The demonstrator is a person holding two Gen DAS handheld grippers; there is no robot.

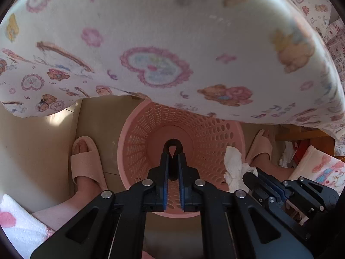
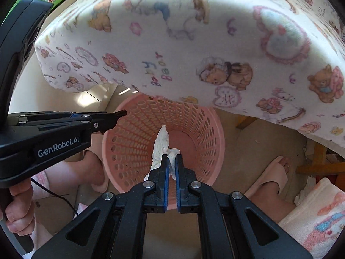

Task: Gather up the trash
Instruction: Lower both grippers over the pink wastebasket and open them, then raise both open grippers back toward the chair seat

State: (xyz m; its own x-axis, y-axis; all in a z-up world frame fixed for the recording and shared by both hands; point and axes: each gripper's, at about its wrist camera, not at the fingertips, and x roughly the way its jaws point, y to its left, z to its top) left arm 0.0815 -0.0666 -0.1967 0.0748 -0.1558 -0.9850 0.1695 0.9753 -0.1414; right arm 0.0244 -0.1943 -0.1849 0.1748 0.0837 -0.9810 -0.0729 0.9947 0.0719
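Both grippers hover above the pink basket (image 2: 194, 129) on the floor. The left gripper (image 1: 173, 161) pinches a black loop (image 1: 173, 149); the right gripper (image 2: 171, 166) clamps crumpled tissue (image 2: 162, 144). Best to release only while centred inside the rim.

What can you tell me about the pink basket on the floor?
The pink basket is round and looks like plastic, with rows of small holes all over its wall and a solid bottom. It stands upright on the beige floor, partly under the edge of the teddy-bear tablecloth, between two slippered feet. Nothing can be seen lying inside. The right gripper holds a crumpled white tissue over its opening, and the left gripper holds a black loop-shaped thing above it too.
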